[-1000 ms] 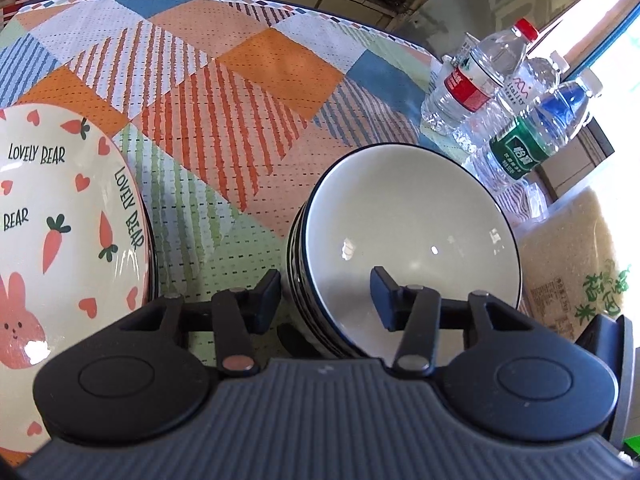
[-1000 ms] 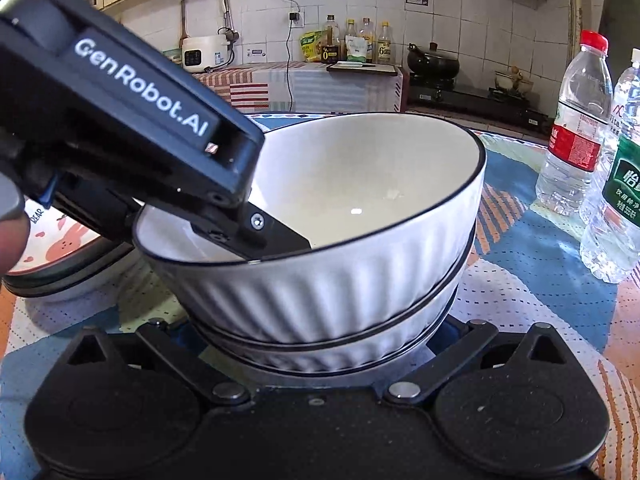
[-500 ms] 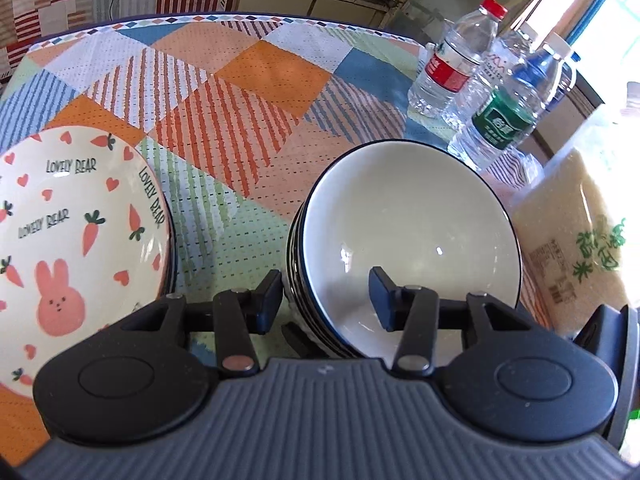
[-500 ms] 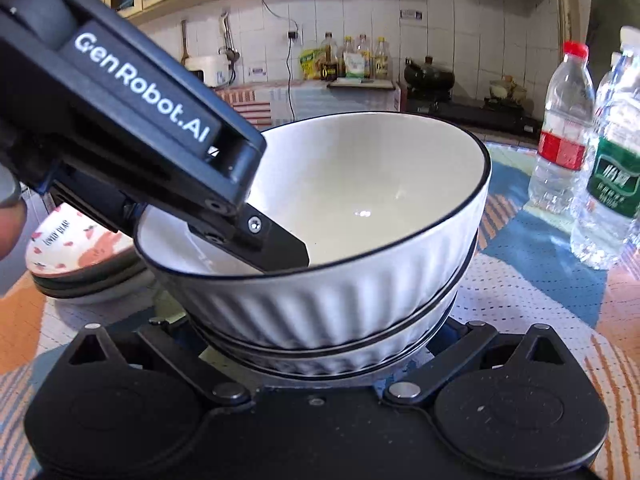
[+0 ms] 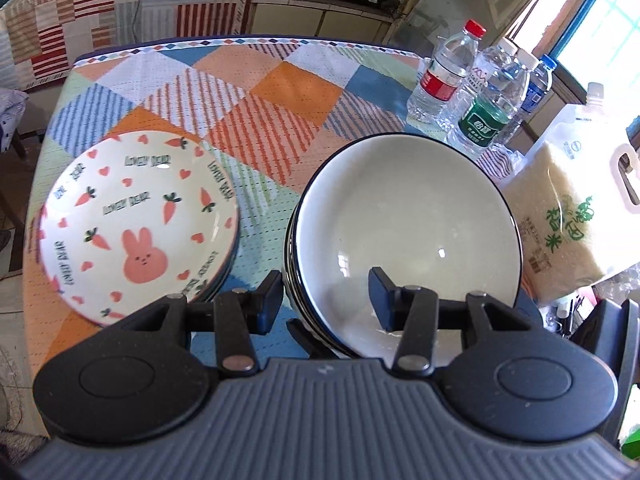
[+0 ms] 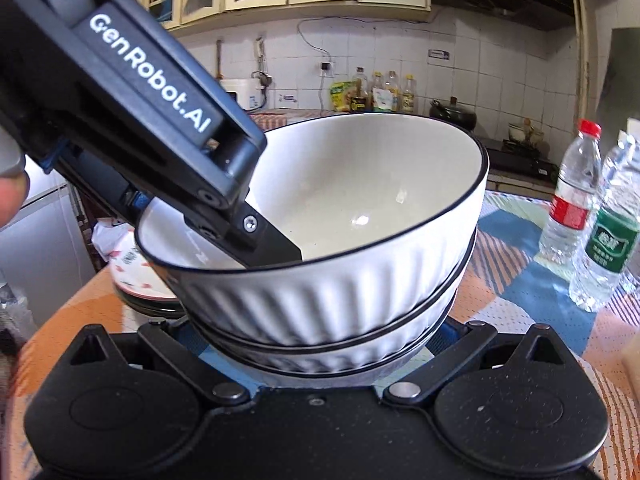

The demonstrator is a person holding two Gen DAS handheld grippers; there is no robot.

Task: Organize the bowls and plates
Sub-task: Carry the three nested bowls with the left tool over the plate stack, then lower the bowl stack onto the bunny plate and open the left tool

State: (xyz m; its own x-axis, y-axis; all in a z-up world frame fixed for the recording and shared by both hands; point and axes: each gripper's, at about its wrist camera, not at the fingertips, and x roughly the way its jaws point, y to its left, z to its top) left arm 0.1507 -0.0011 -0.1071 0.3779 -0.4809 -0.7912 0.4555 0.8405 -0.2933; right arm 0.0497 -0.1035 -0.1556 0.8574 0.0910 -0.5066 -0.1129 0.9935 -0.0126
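A stack of white ribbed bowls [image 5: 408,216] with dark rims hangs a little above the patchwork tablecloth [image 5: 256,92]. My left gripper [image 5: 326,300] is shut on the stack's near rim, one finger inside the top bowl and the other outside. In the right wrist view that inner finger [image 6: 272,246] shows in the top bowl [image 6: 360,184]. My right gripper [image 6: 320,360] clasps the base of the stack from both sides; its pads are mostly hidden under the bowls. A stack of bunny-and-carrot plates [image 5: 136,224] lies to the left, also seen as the plates [image 6: 132,276] behind the bowls.
Several water bottles [image 5: 444,76] stand at the table's far right, with a bag of rice [image 5: 568,216] close beside the bowls. The same bottles [image 6: 572,208] are at the right of the right wrist view. The table's left edge [image 5: 36,208] is near the plates.
Both grippers have risen and drawn back with the bowl stack held between them. The table and plates look smaller and farther. Neither grip has changed.
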